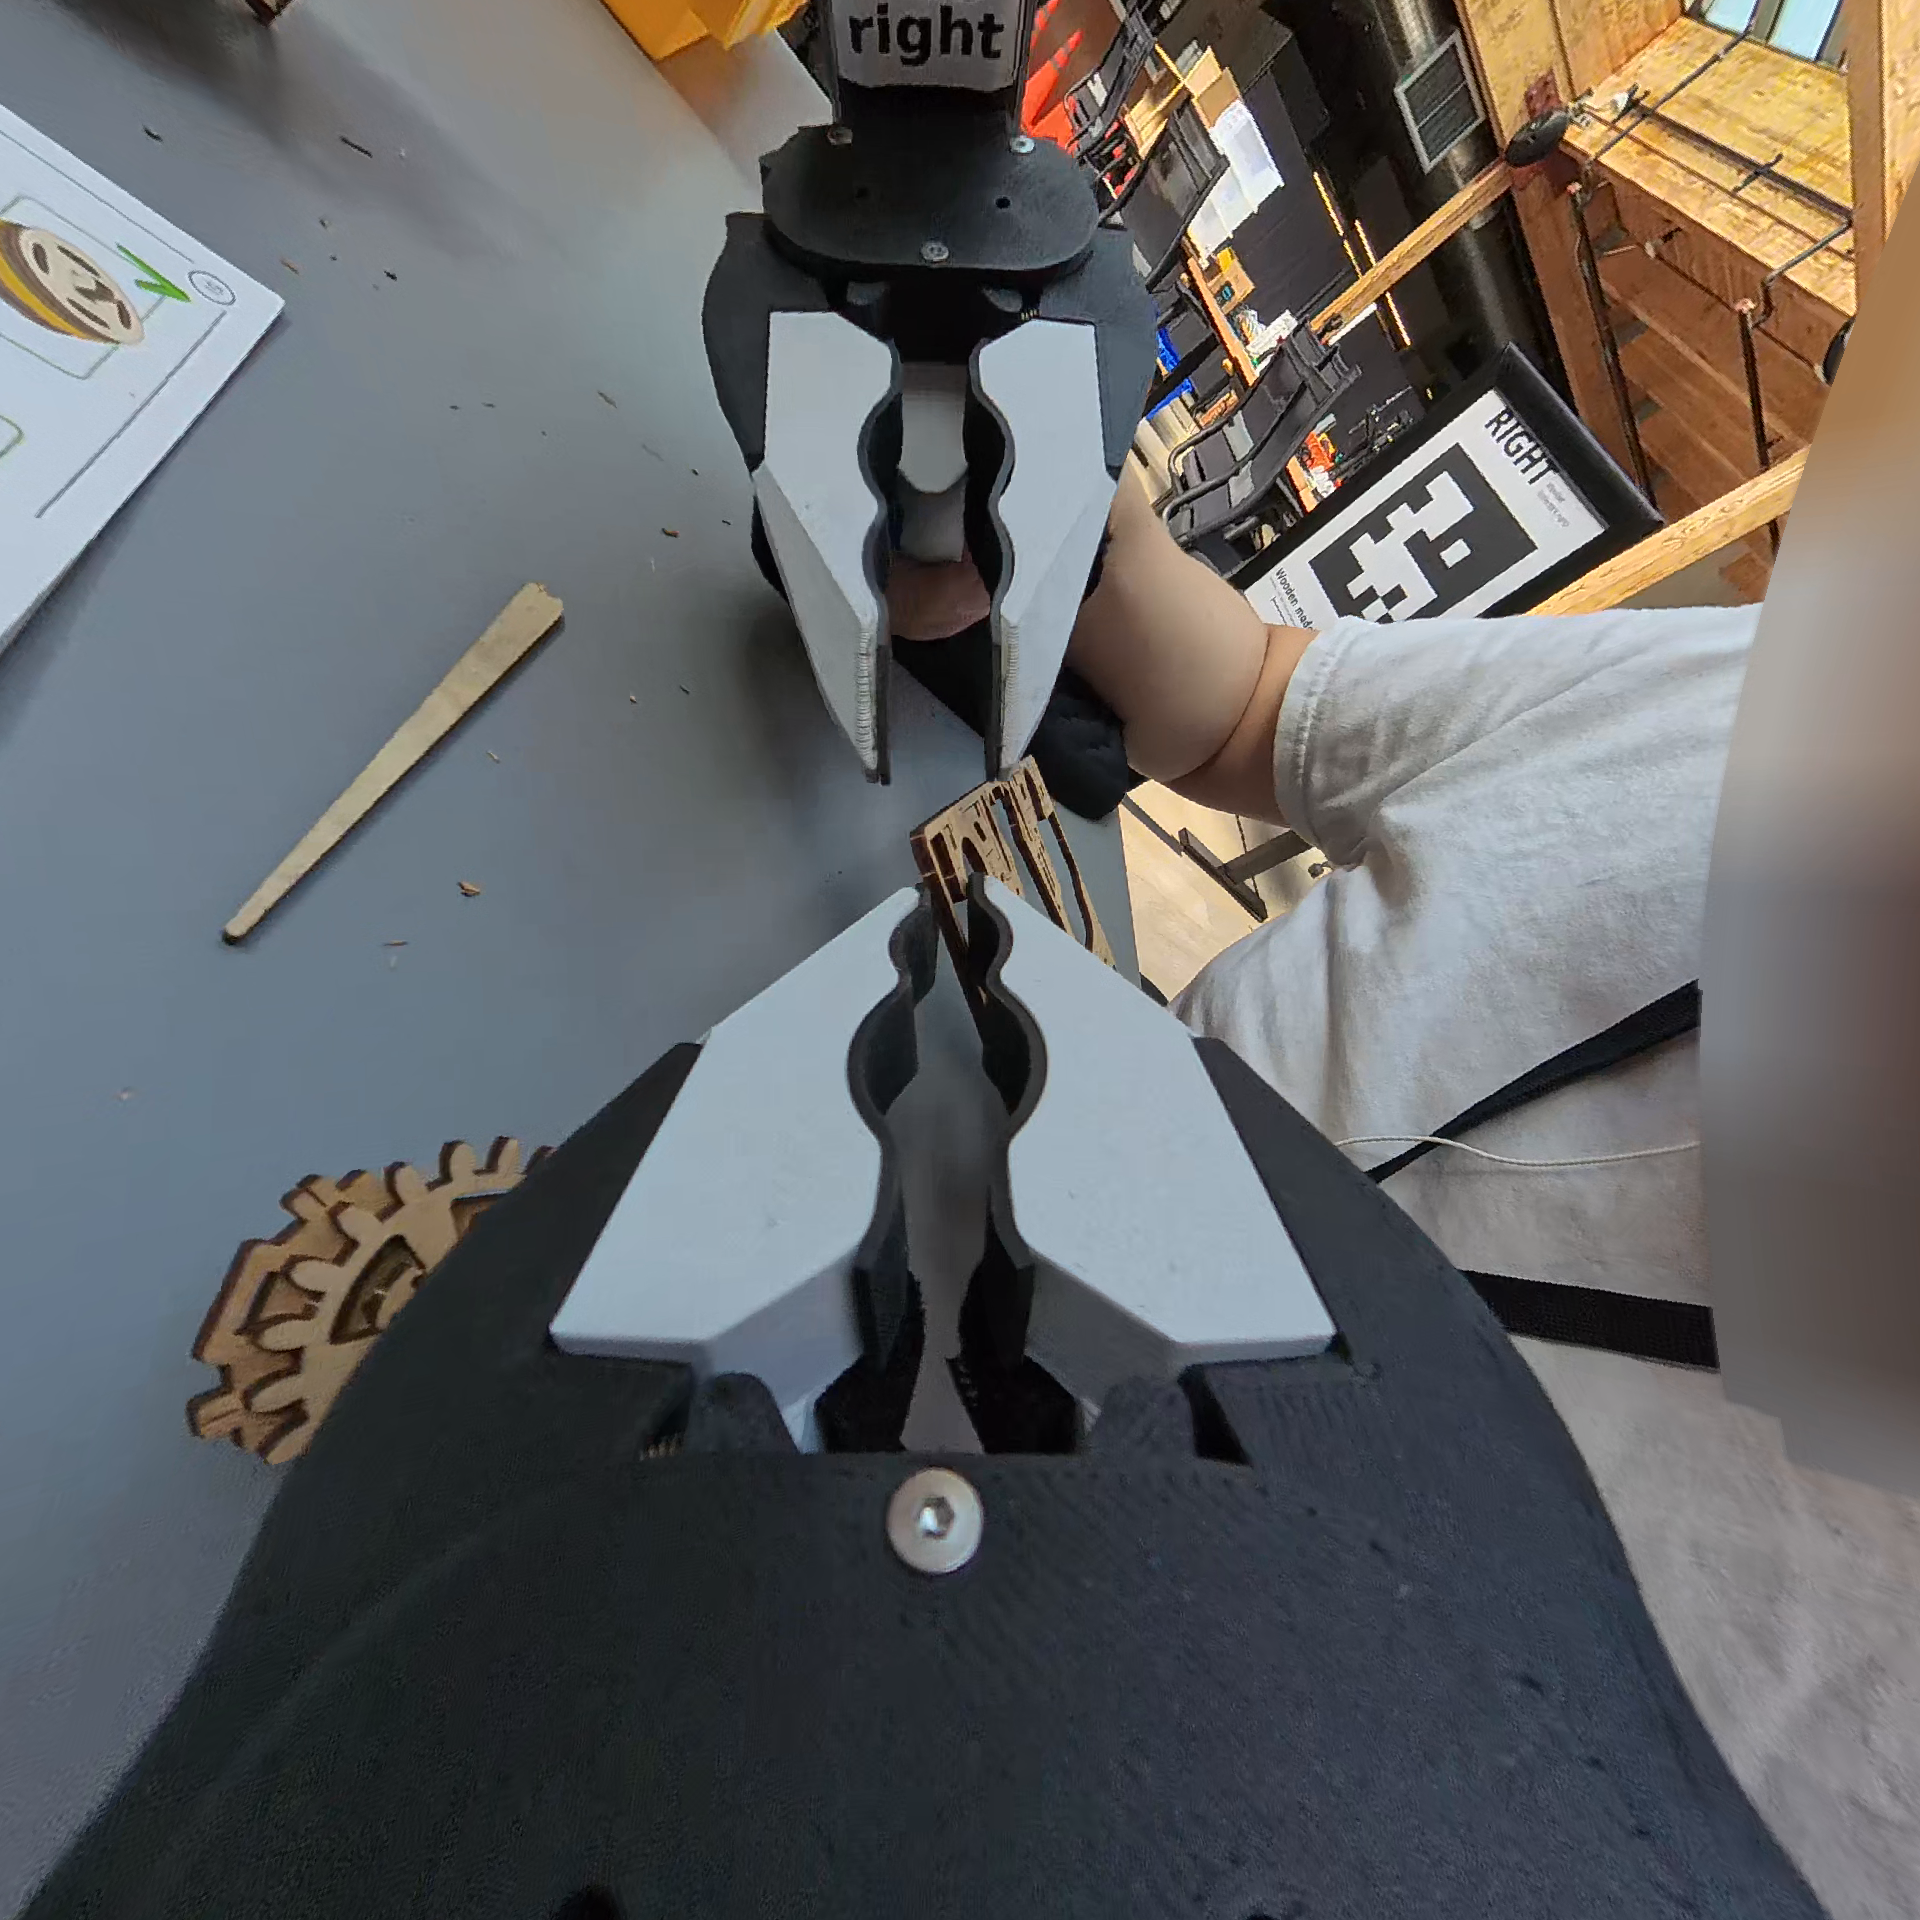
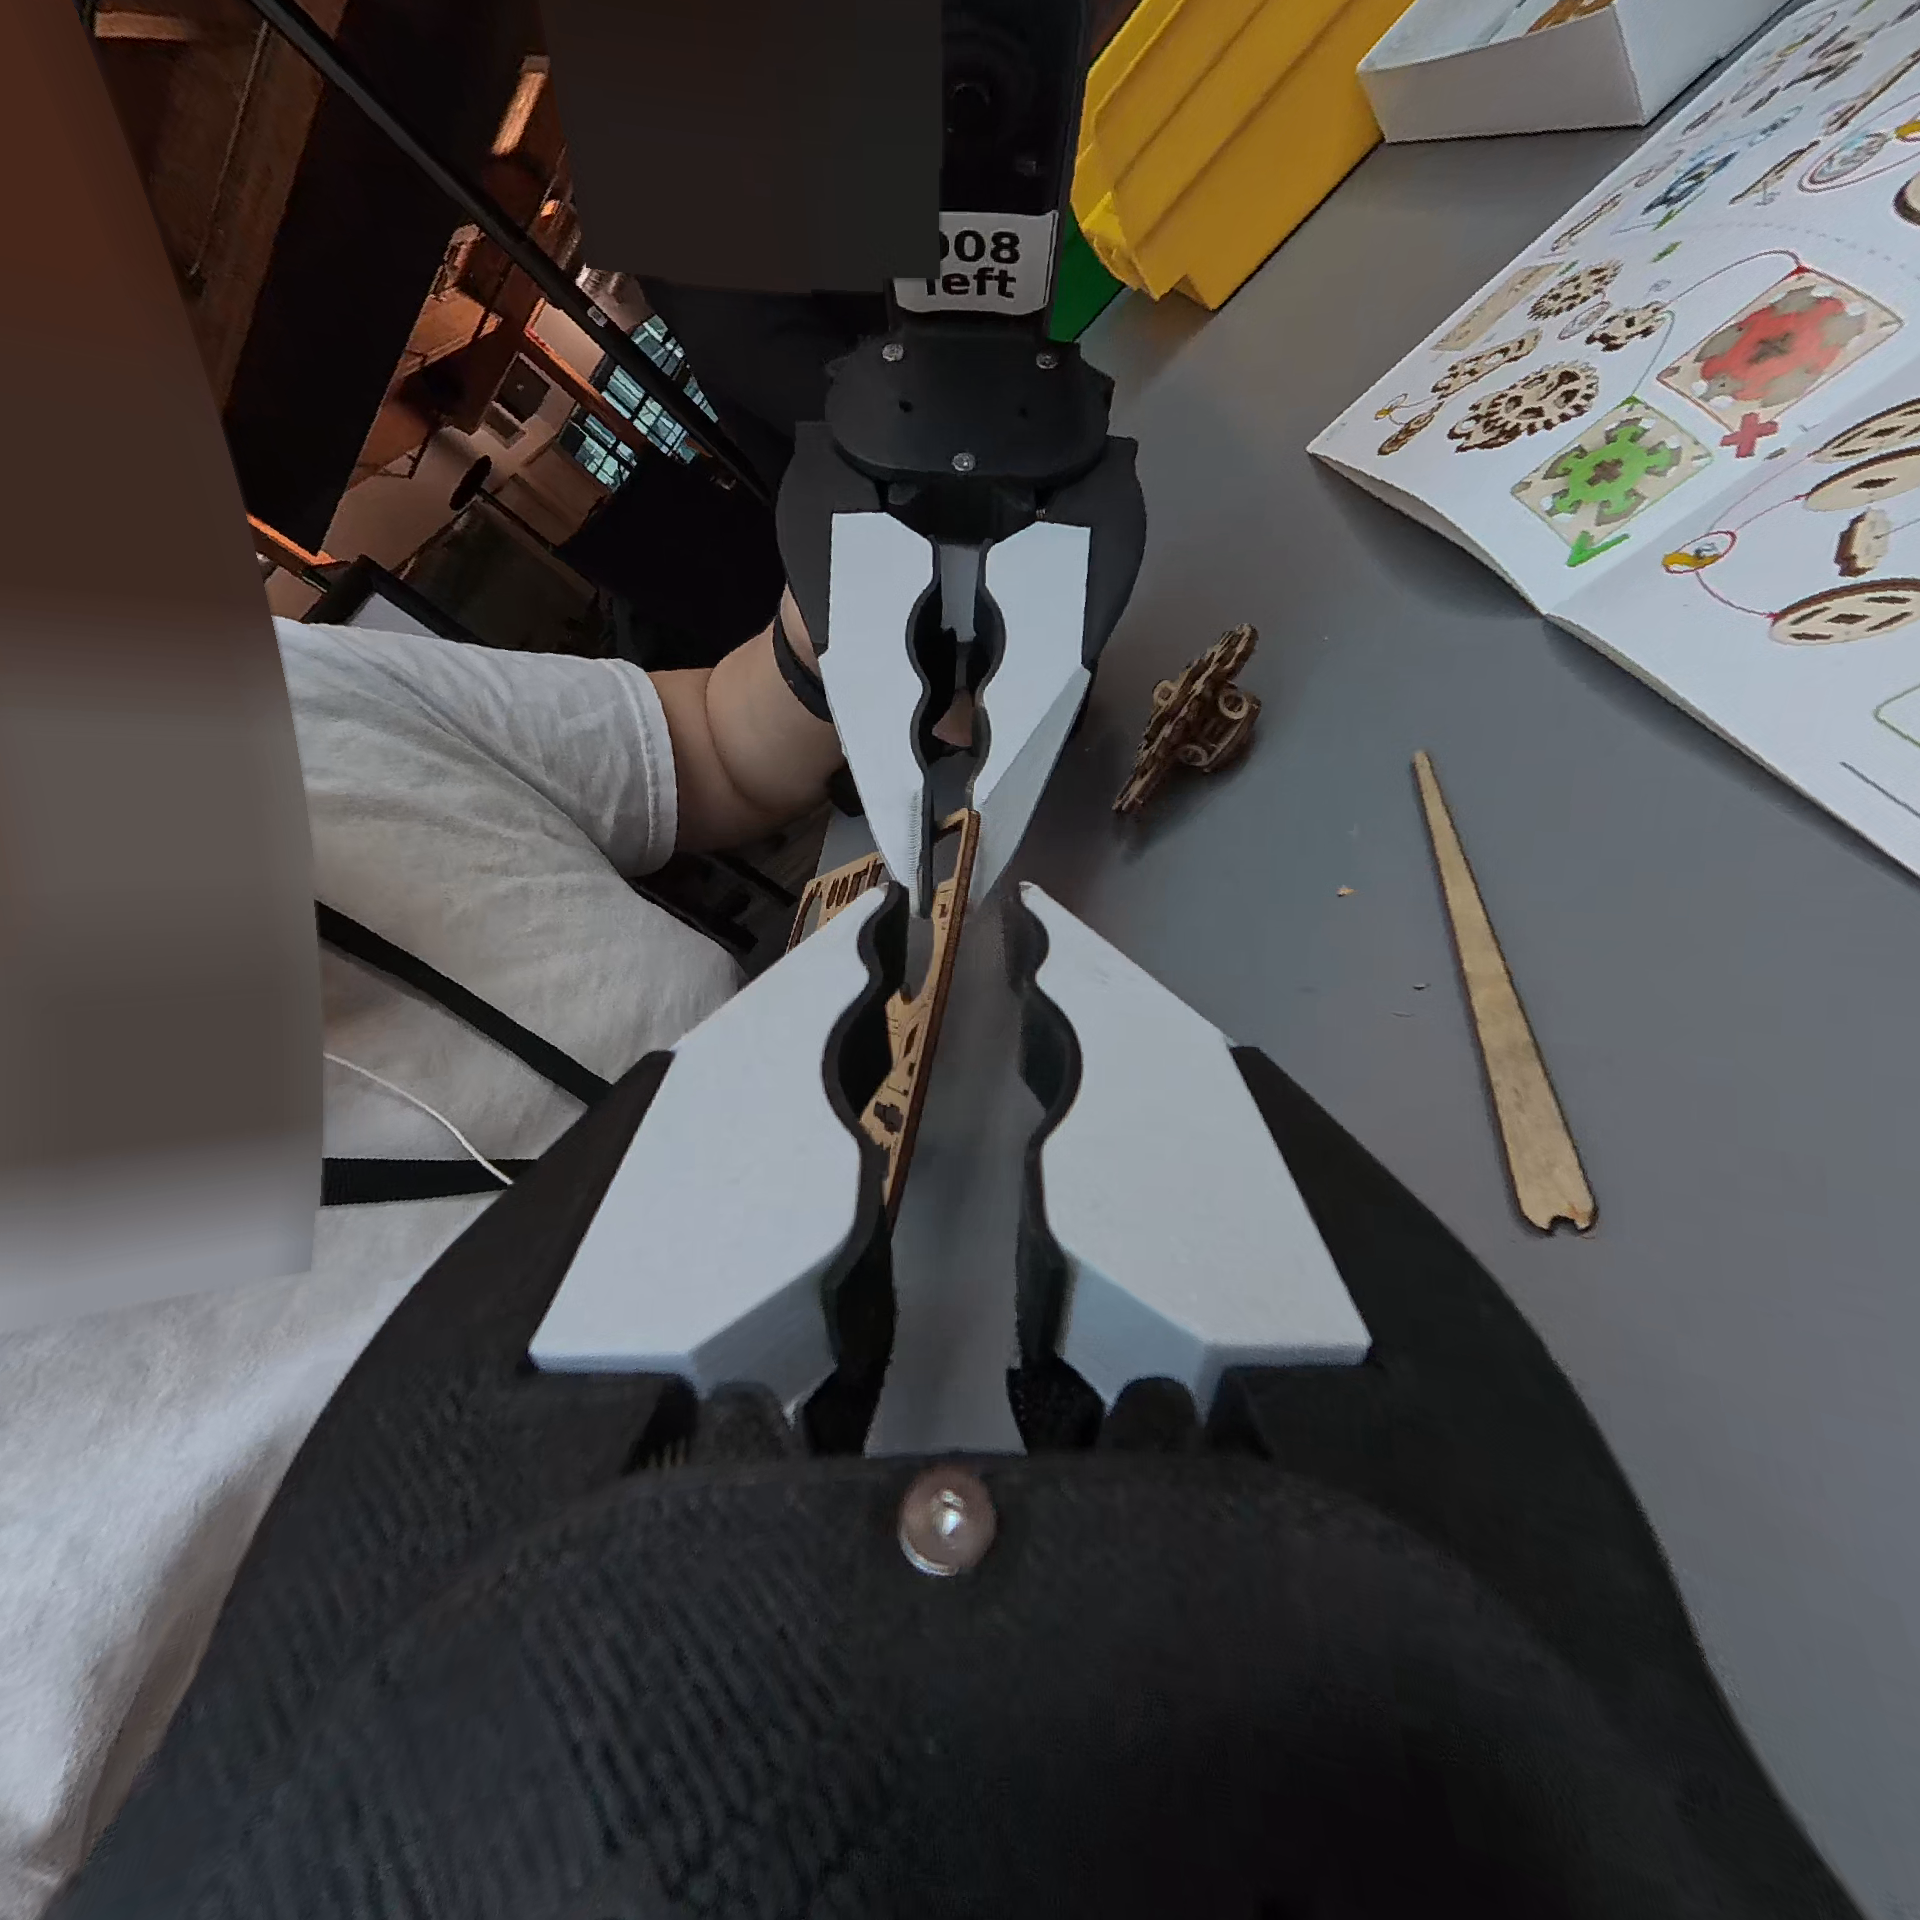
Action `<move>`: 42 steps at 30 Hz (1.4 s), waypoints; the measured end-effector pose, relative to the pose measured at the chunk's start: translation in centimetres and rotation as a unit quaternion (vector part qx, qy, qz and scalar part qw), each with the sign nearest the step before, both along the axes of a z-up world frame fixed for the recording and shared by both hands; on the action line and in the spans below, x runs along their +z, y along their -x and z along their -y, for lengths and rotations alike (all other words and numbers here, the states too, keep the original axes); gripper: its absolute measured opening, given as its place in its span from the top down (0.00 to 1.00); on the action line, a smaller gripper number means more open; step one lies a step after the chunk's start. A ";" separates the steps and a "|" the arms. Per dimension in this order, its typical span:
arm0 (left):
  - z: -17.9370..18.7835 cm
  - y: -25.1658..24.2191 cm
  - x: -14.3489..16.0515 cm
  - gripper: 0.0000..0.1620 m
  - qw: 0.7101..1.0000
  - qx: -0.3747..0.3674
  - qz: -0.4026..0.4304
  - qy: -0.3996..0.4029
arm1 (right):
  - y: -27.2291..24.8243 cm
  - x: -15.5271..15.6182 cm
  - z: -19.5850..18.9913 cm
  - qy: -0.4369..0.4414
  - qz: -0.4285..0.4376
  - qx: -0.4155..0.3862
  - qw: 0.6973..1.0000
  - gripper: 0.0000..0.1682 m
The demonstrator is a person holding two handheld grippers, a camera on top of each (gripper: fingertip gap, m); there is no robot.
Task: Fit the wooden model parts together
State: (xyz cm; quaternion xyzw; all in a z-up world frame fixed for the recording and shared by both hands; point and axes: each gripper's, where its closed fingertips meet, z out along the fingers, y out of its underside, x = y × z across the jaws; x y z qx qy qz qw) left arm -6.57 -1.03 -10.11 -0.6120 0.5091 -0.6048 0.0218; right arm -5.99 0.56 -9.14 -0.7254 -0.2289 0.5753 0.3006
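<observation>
My left gripper [image 1: 948, 900] is shut on a thin, flat laser-cut wooden plate [image 1: 987, 831], held on edge just past the table's near edge. My right gripper [image 1: 940, 774] faces it tip to tip with its jaws open. In the right wrist view the plate [image 2: 914, 1049] runs between the right gripper's [image 2: 956, 896] open fingers, close to the left-hand finger, with a gap to the other. The left gripper [image 2: 948, 891] pinches the plate's far end there. A wooden gear assembly [image 1: 312, 1299] lies on the grey table [image 1: 520, 520]; it also shows in the right wrist view [image 2: 1195, 717].
A tapered wooden stick [image 1: 395, 769] [image 2: 1496, 997] lies on the table. An open instruction booklet [image 1: 104, 364] [image 2: 1662, 416] lies farther in. A yellow bin [image 2: 1216, 135] and a white box [image 2: 1507, 73] stand at the back. A person's white shirt [image 1: 1455, 883] is just beyond the table edge. Left and right tips are no more than a few centimetres apart.
</observation>
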 end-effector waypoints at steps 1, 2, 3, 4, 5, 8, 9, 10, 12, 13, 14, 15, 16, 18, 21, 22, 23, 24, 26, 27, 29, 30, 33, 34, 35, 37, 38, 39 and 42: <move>0.0 0.0 -0.1 0.98 1.000 0.002 -0.001 -0.002 | 0.2 -0.1 -0.1 0.019 -0.004 -0.007 1.000 0.89; 0.0 -0.1 -0.1 0.98 1.000 0.002 -0.002 -0.003 | 0.6 0.1 0.0 0.041 -0.021 -0.008 0.999 0.89; -0.1 -0.1 -0.2 0.98 1.000 0.003 -0.002 -0.004 | 0.7 0.2 0.1 0.068 -0.033 -0.012 0.997 0.90; -0.1 -0.1 -0.2 0.98 1.000 0.005 -0.002 -0.004 | 0.7 0.0 0.0 0.085 -0.038 -0.024 0.995 0.91; -0.2 -0.1 0.0 0.98 1.000 0.009 0.001 -0.002 | 0.7 -0.3 0.0 0.095 -0.038 -0.032 0.994 0.94; -0.3 -0.1 0.3 0.98 1.000 0.012 0.008 -0.008 | 0.9 -0.5 0.3 0.102 -0.041 -0.029 0.994 0.98; -0.3 -0.1 0.3 0.98 1.000 0.011 0.009 -0.008 | 0.9 -0.3 0.2 0.103 -0.046 -0.030 0.993 0.98; -0.3 -0.1 0.4 0.98 1.000 0.011 0.010 -0.006 | 0.9 -0.2 0.2 0.107 -0.052 -0.028 0.993 0.97; -0.3 -0.1 0.3 0.98 1.000 0.013 0.007 -0.005 | 0.9 -0.3 0.0 0.114 -0.059 -0.033 0.991 0.98; -0.4 -0.1 0.2 0.98 1.000 0.014 0.005 -0.007 | 1.0 -0.5 0.0 0.120 -0.060 -0.035 0.990 0.98; -0.4 -0.1 0.2 0.98 1.000 0.015 0.005 -0.008 | 1.0 -0.5 -0.1 0.125 -0.064 -0.036 0.989 0.99; -0.4 -0.1 0.2 0.98 1.000 0.015 0.006 -0.007 | 1.0 -0.5 -0.1 0.132 -0.071 -0.036 0.988 0.99; -0.5 -0.2 0.2 0.98 1.000 0.016 0.006 -0.005 | 1.0 -0.4 -0.2 0.136 -0.077 -0.036 0.987 0.99; -0.6 -0.2 0.2 0.98 1.000 0.021 0.005 -0.005 | 0.9 -0.5 -0.4 0.139 -0.079 -0.043 0.986 0.99; -0.7 -0.2 0.1 0.98 1.000 0.023 0.003 -0.002 | 0.9 -0.6 -0.5 0.148 -0.085 -0.045 0.984 0.99; -0.7 -0.2 0.0 0.98 1.000 0.025 0.002 0.000 | 0.9 -0.7 -0.5 0.153 -0.089 -0.047 0.983 0.99; -0.8 -0.2 0.0 0.98 1.000 0.025 0.001 0.002 | 0.9 -0.7 -0.5 0.159 -0.094 -0.047 0.982 0.99; -0.8 -0.2 0.0 0.98 1.000 0.026 0.000 0.004 | 0.9 -0.7 -0.5 0.163 -0.098 -0.046 0.981 0.99; -0.9 -0.2 -0.2 0.98 1.000 0.028 -0.004 0.003 | 0.9 -0.9 -0.7 0.165 -0.097 -0.050 0.980 0.99; -0.9 -0.2 -0.2 0.98 1.000 0.029 -0.006 0.004 | 0.9 -0.9 -0.7 0.164 -0.094 -0.052 0.981 0.99; -0.9 -0.2 -0.2 0.98 1.000 0.029 -0.005 0.008 | 0.9 -0.9 -0.7 0.166 -0.098 -0.051 0.980 0.99; -0.9 -0.2 -0.2 0.98 0.999 0.030 -0.005 0.009 | 0.9 -0.9 -0.8 0.167 -0.099 -0.052 0.980 0.99; -0.9 -0.2 -0.3 0.98 0.999 0.030 -0.006 0.010 | 0.9 -0.9 -0.8 0.168 -0.100 -0.052 0.979 0.99; -1.0 -0.3 -0.3 0.98 0.999 0.030 -0.007 0.010 | 0.9 -1.0 -0.8 0.168 -0.100 -0.052 0.979 0.99; -1.0 -0.3 -0.4 0.98 0.999 0.031 -0.008 0.008 | 0.9 -1.0 -0.8 0.168 -0.098 -0.053 0.979 0.99; -1.0 -0.3 -0.5 0.98 0.999 0.032 -0.011 0.006 | 0.9 -1.2 -0.8 0.165 -0.093 -0.055 0.980 0.99; -1.0 -0.3 -0.5 0.98 0.999 0.033 -0.011 0.007 | 0.9 -1.2 -0.8 0.163 -0.091 -0.056 0.981 0.99; -1.0 -0.3 -0.5 0.98 0.999 0.034 -0.012 0.010 | 0.8 -1.2 -0.8 0.163 -0.092 -0.055 0.981 0.99; -1.0 -0.4 -0.6 0.98 0.999 0.039 -0.016 0.020 | 0.8 -1.4 -0.8 0.171 -0.098 -0.049 0.979 0.99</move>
